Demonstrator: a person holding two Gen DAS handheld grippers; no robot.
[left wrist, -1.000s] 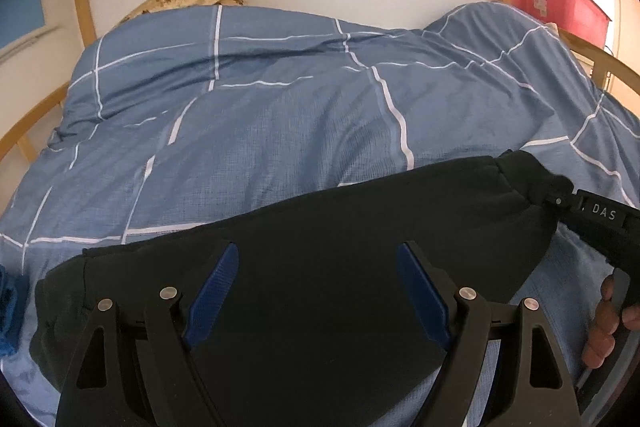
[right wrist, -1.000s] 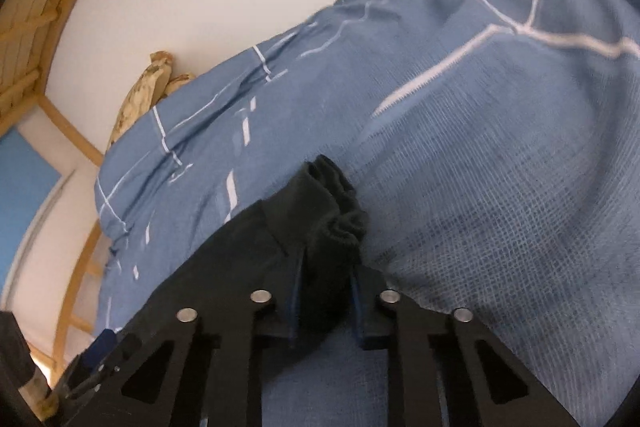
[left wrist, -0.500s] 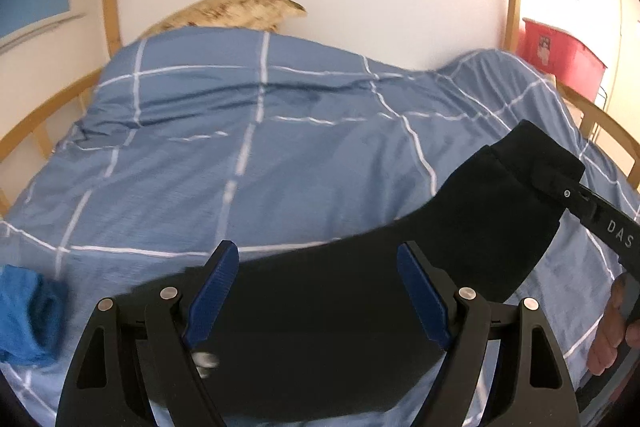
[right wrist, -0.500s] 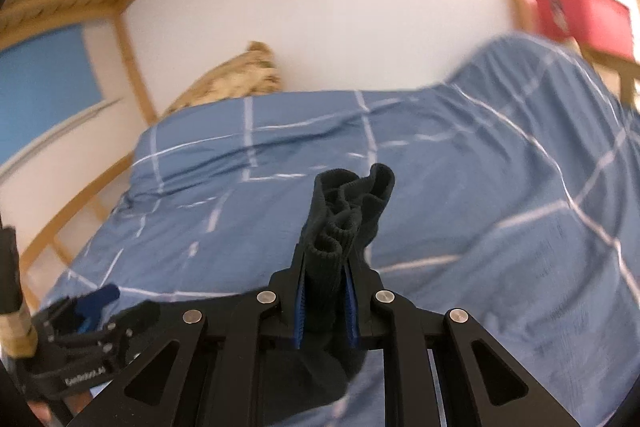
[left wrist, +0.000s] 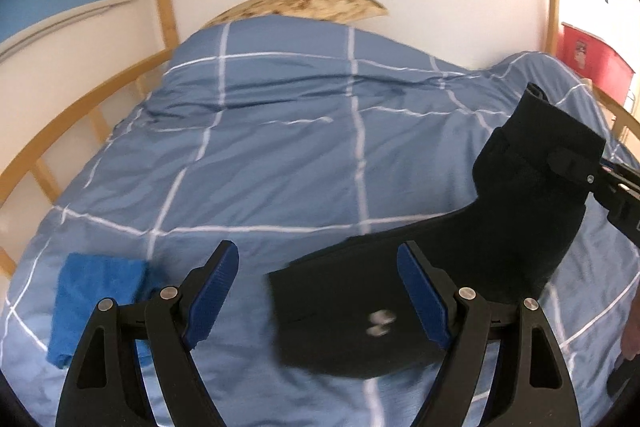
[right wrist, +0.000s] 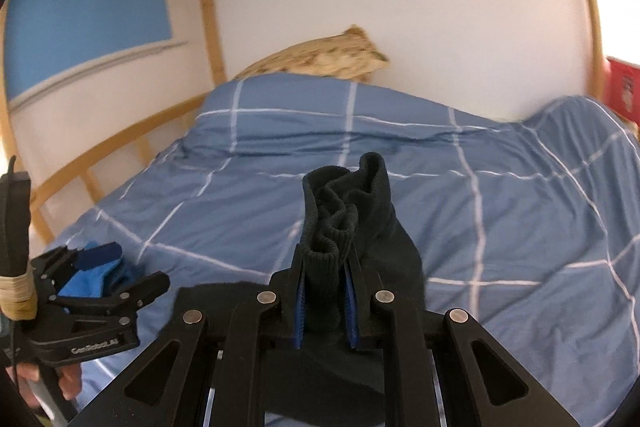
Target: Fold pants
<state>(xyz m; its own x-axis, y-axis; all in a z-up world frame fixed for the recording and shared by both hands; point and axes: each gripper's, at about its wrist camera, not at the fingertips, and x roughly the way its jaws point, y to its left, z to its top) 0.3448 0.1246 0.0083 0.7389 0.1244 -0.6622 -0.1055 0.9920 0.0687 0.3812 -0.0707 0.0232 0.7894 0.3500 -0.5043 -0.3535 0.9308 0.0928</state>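
The black pants point(left wrist: 460, 259) lie on the blue checked duvet point(left wrist: 280, 155), one end lifted at the right. My right gripper point(right wrist: 325, 299) is shut on the bunched ribbed cuff end of the pants point(right wrist: 340, 211) and holds it above the bed; it also shows in the left wrist view point(left wrist: 576, 167). My left gripper point(left wrist: 320, 291) is open and empty, its blue pads point(left wrist: 212, 291) just above the flat end of the pants, which has two metal snaps point(left wrist: 378, 323). The left gripper also shows in the right wrist view point(right wrist: 96, 267).
A folded blue cloth point(left wrist: 96, 299) lies on the duvet at the near left. A patterned pillow point(left wrist: 304, 5) rests against the white wall. Wooden bed rails point(left wrist: 80, 99) run along the left. A red box point(left wrist: 592, 59) stands beyond the bed at the right.
My right gripper has lifted the cuff end of the pants up and over toward the left. The left gripper has pulled back and up, and the pants now cover less of the bed.
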